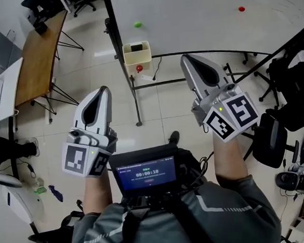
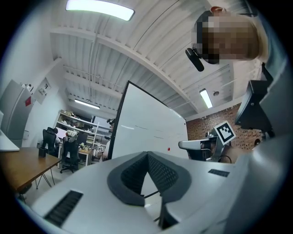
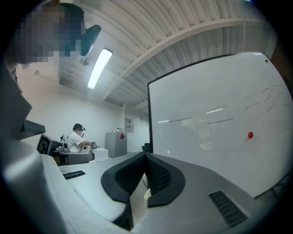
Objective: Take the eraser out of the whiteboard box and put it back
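Eraser: I cannot make it out in any view, so neither its heading nor its long axis can be told. Box: cream, open at the top, fixed at the near left corner of the whiteboard, just right of the board's dark post; its long side runs left to right along the board's lower edge. A small red object sits just under the box.

Left claw: jaws together, tips meeting, nothing between them. It is held in the air near me, well apart from the box and to its left. In the left gripper view the left claw points at the whiteboard.

Right claw: jaws likewise pressed together and empty. It is held to the right of the box, near it but touching neither box nor board. In the right gripper view the right claw points past the left edge of the whiteboard.

Magnets: one green on the board beyond the box, one red further right.
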